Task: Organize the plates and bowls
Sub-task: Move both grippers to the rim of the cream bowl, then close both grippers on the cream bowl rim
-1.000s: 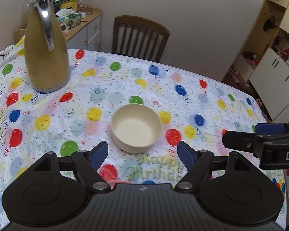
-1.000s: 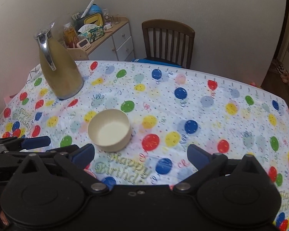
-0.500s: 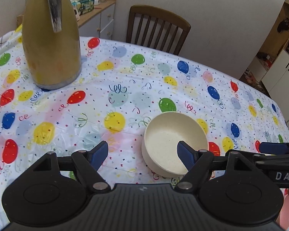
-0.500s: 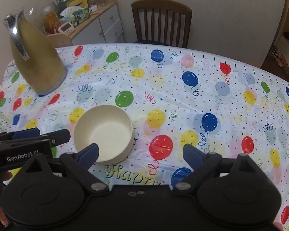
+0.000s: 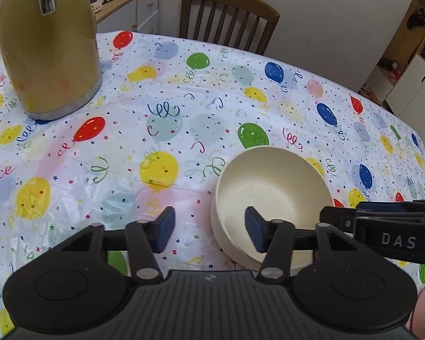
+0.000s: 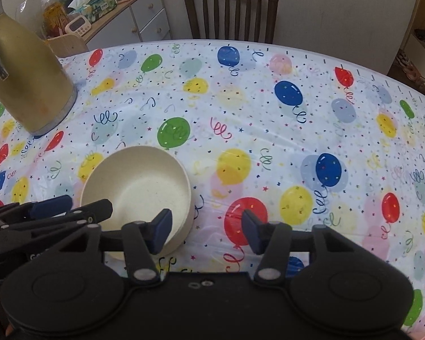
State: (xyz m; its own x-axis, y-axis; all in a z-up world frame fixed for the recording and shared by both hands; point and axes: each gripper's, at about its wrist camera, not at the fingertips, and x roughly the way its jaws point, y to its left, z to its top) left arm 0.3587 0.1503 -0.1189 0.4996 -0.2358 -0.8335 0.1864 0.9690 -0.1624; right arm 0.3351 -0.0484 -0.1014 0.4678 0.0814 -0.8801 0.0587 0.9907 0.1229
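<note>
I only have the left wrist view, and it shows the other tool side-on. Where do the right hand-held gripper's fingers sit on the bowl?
Observer: The right hand-held gripper straddles the near wall of the bowl. One finger is inside the bowl and the other is outside it, over a red balloon on the tablecloth.
Operator: Is it pinching the wall yet?
Observer: No. Its jaws have just been closing, but there is still a gap between each pad and the wall.
Operator: Is anything in the way of the outer finger?
Observer: In the right wrist view, only tablecloth shows around and beyond that finger.
</note>
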